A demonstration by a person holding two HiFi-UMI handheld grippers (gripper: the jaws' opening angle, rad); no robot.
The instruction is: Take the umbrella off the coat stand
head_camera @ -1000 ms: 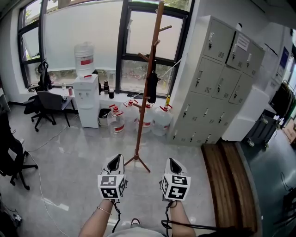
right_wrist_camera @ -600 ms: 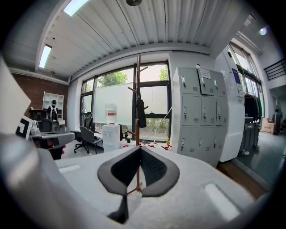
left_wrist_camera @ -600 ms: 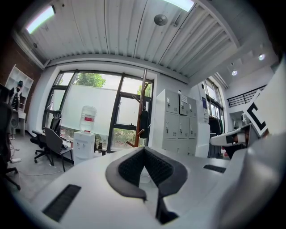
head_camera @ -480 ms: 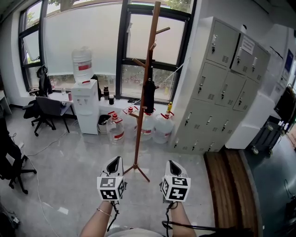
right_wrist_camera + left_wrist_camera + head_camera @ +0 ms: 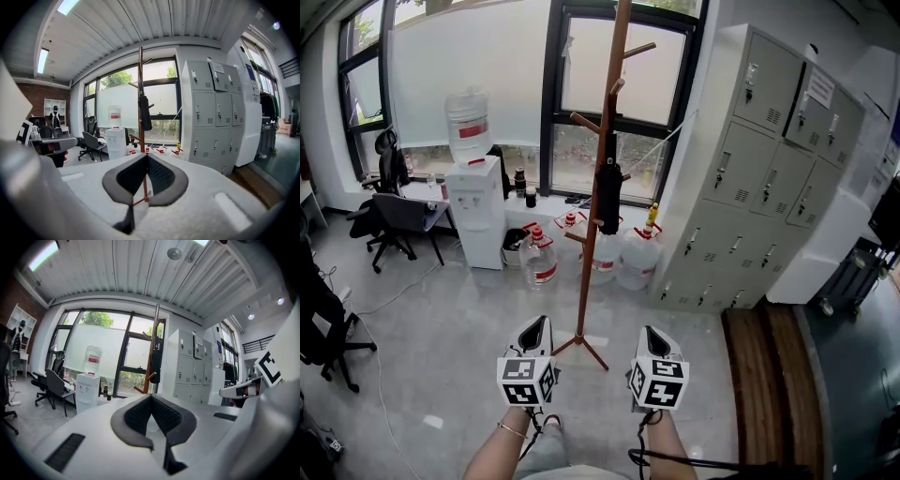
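Observation:
A tall brown wooden coat stand [image 5: 598, 141] rises from the grey floor in front of the window. On one of its pegs hangs a folded black umbrella [image 5: 608, 197], upright against the pole. Both grippers are held low in the head view, well short of the stand and touching nothing. My left gripper [image 5: 541, 322] is to the left of the stand's foot, my right gripper [image 5: 648, 330] to its right. In the left gripper view the umbrella [image 5: 156, 363] shows above the shut left gripper [image 5: 151, 397]. In the right gripper view the umbrella [image 5: 145, 112] hangs beyond the shut, empty right gripper [image 5: 147, 156].
A white water dispenser [image 5: 475, 202] stands left of the stand, and several water bottles [image 5: 542, 262] sit on the floor behind it. Grey lockers [image 5: 750, 178] line the right wall beside a wooden platform [image 5: 769, 375]. An office chair [image 5: 398, 214] is at the left.
Both grippers and the camera have come nearer the coat stand, which now looks larger and closer. The jaws have stayed shut.

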